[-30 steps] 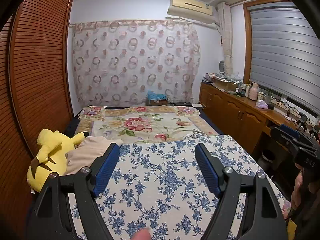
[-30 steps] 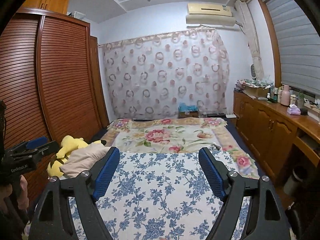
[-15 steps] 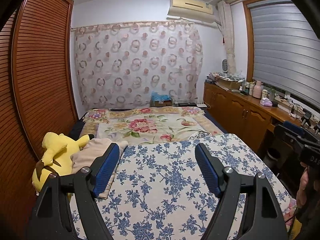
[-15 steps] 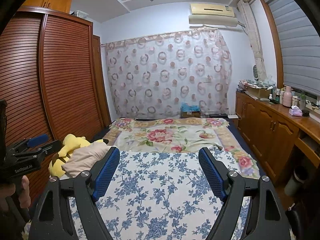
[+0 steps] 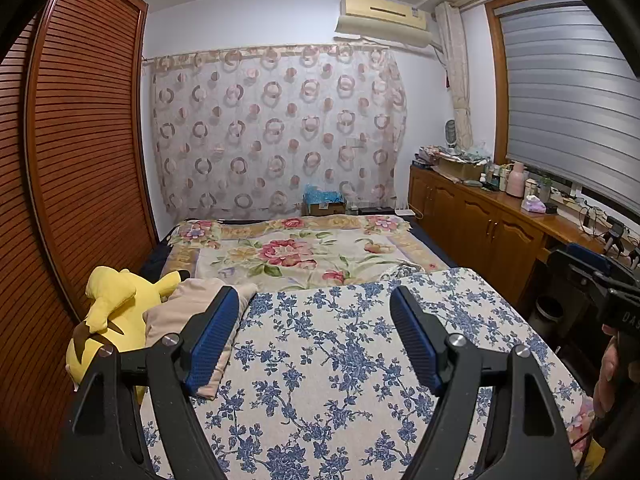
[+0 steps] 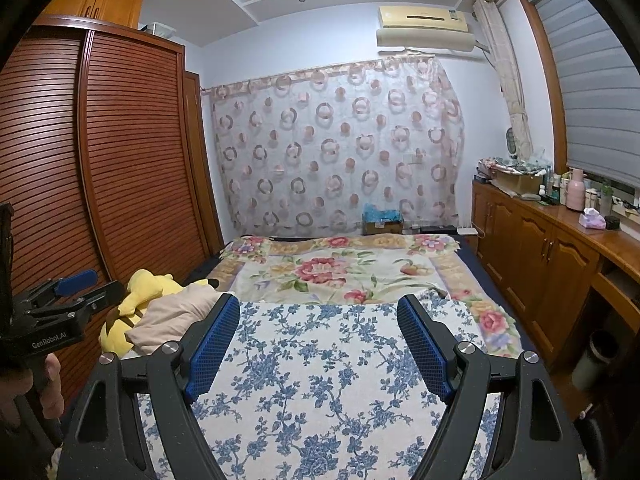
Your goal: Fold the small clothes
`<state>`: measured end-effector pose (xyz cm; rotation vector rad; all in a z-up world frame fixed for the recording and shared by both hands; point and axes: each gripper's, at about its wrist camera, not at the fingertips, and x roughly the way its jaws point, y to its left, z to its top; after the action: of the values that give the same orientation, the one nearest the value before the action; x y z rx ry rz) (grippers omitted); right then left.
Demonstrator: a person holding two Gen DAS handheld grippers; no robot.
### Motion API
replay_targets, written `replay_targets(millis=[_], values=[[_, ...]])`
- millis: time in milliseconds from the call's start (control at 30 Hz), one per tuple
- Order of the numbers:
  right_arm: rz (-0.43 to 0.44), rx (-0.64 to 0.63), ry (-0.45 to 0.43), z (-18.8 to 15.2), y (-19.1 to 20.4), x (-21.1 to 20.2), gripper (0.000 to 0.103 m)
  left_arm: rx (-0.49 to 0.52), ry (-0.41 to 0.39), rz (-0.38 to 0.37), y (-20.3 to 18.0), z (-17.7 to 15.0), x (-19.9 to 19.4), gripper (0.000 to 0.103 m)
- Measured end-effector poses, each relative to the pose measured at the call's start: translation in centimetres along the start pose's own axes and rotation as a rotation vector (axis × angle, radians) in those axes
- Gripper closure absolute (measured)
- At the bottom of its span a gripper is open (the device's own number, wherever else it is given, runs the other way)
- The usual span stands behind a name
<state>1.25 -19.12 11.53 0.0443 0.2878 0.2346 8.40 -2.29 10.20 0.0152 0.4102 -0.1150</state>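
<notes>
Both the left gripper (image 5: 314, 312) and right gripper (image 6: 318, 320) hover wide open and empty over the blue-flowered cloth (image 5: 340, 360), the beige garment (image 5: 188, 304) just outside their left fingers.

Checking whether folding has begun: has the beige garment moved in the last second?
No. The beige garment lies against the yellow plush toy just as before.
</notes>
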Motion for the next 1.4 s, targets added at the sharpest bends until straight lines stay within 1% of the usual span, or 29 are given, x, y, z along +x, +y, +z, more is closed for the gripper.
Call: replay_targets(millis=[1400], values=[[0.002, -0.004, 0.006, 0.17, -0.45, 0.04, 0.02, 0.0, -0.003, 0.004, 0.87, 0.01, -0.11, 0.024]])
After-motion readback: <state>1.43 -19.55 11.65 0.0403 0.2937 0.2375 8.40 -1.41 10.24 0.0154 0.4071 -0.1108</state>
